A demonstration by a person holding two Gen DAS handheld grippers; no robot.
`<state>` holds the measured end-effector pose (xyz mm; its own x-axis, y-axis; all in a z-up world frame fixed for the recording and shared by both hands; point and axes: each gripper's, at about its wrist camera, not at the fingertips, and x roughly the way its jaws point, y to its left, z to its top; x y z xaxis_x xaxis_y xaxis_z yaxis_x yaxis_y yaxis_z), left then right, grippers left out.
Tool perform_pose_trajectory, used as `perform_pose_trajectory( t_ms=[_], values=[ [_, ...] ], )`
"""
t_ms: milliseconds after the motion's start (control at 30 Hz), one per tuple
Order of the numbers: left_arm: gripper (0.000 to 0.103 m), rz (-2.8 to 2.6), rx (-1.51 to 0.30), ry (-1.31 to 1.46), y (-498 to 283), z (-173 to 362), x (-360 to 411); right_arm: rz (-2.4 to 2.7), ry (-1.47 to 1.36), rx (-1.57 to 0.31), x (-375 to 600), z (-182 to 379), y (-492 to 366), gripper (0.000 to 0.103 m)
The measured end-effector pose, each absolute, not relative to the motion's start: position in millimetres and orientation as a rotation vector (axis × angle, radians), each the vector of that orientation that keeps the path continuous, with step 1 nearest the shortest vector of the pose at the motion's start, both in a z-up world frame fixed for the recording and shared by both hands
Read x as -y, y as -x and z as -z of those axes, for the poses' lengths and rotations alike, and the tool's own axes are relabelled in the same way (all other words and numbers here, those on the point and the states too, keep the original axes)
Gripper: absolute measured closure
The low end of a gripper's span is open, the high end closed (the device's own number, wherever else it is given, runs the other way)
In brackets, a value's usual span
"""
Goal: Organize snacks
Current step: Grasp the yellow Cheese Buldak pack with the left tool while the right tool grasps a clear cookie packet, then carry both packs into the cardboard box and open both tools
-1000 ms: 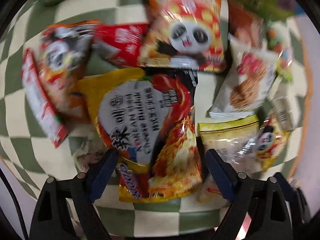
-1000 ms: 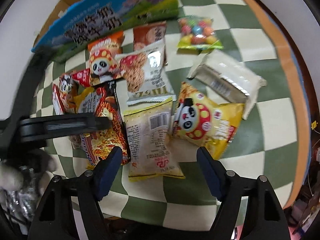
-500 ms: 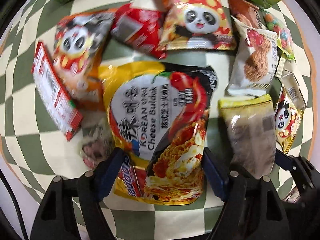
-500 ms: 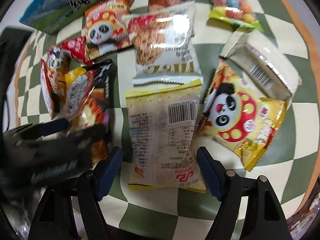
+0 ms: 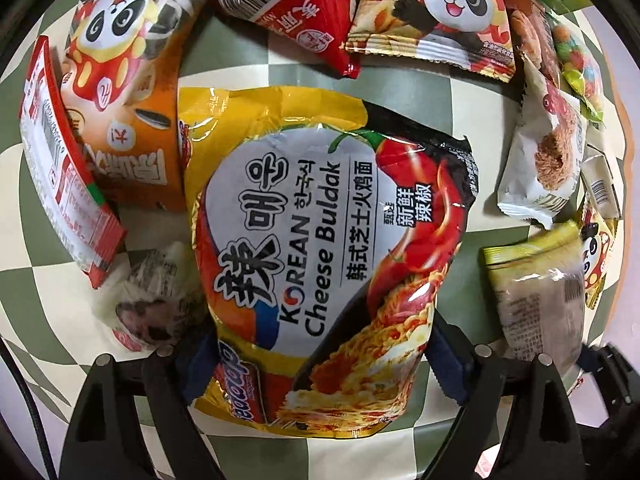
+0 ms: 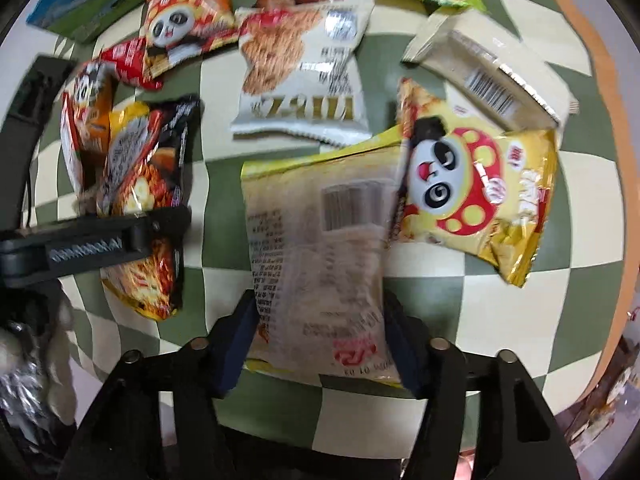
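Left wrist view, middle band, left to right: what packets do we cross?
Red-edged flat packet → orange panda bag → cheese noodle pack → white biscuit packet. The pieces at the far right edge overlap too much to order.

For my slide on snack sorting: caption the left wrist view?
Left gripper, jaws opening, straddles the Cheese Buldak noodle packet among snacks on a checkered cloth.

A green-and-cream checked cloth (image 6: pixel 460 280) is covering the bench. An orange border (image 6: pixel 600 92) is running along the frame's right edge.
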<state>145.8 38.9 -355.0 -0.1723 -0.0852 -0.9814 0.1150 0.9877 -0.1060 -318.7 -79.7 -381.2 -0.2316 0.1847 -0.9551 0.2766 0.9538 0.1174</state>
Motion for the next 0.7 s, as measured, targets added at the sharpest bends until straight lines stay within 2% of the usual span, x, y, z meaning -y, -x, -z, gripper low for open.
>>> perform_pose_trajectory(
  t_ms=[67,233,400,700],
  values=[
    [0.014,0.184,-1.729,-0.036,-150.1,358.1,-25.5,0.11,-0.326,-1.798,79.2,381.4,311.3,0.021],
    [0.018,0.198,-1.704,-0.062,-162.9,367.3,-33.0,0.159,-0.293,-1.817,62.1,416.2,303.0,0.022],
    [0.018,0.186,-1.647,-0.09,-150.3,352.8,-25.1,0.199,-0.233,-1.774,46.9,421.2,313.3,0.042],
    [0.018,0.23,-1.614,-0.084,-147.9,354.7,-18.4,0.22,-0.366,-1.698,47.8,401.8,334.2,0.047]
  ],
)
